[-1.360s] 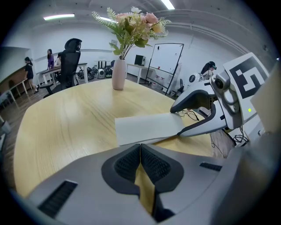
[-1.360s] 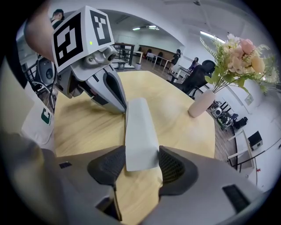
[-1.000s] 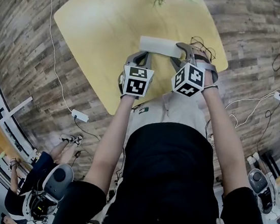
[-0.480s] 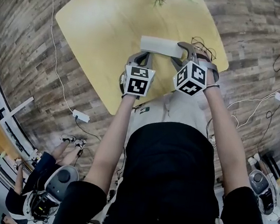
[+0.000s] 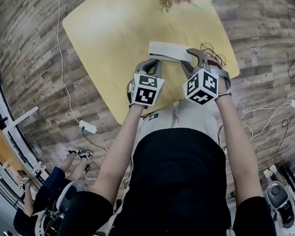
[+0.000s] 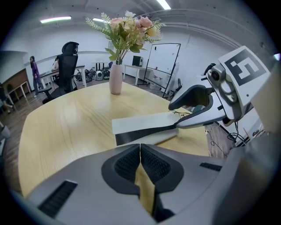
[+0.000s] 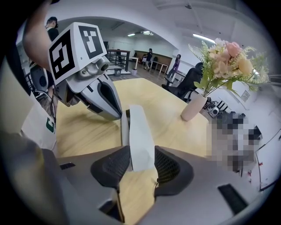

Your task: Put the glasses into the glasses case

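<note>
The right tool had just been closing on the right end of the white glasses case, pads touching it. The left tool was pressed together, empty. The glasses lay just right of the case on the surface. A square, gentle hold would likely stop the case skidding.

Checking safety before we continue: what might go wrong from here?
The right gripper, whose jaws have just been closing on the white rectangular glasses case, pinches only its end; it may slip or swivel. The thin wire-framed glasses lie near the edge of the yellow wooden table, beside that gripper; a nudge could drop them.
</note>
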A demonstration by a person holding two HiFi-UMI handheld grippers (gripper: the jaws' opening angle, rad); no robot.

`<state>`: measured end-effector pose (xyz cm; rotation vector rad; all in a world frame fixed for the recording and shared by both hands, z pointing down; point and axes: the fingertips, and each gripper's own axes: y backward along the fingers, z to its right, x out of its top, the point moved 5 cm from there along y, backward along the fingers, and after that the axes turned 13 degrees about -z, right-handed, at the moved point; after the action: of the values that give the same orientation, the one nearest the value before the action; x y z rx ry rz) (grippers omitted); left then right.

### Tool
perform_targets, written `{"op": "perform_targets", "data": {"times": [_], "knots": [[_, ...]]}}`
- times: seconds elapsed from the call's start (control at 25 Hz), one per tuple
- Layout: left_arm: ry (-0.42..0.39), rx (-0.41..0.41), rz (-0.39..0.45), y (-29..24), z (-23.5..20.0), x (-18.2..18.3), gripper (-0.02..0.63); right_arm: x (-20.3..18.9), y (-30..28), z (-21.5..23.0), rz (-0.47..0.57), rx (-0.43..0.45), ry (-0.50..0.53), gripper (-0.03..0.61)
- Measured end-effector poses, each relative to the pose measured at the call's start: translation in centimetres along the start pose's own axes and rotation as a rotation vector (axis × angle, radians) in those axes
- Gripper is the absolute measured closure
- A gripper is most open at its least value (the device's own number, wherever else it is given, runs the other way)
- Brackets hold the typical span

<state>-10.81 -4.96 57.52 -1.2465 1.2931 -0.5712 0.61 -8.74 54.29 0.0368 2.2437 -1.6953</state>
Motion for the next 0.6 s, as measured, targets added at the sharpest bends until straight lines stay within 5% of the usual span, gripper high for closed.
{"op": "perform_targets", "data": {"times": [0.6], "knots": [[-0.004,-0.002,0.031,2.0,1.3,-0.1,0.590,-0.1,1.0,1.7,0.014,-0.041,-0.065,0.426]]}}
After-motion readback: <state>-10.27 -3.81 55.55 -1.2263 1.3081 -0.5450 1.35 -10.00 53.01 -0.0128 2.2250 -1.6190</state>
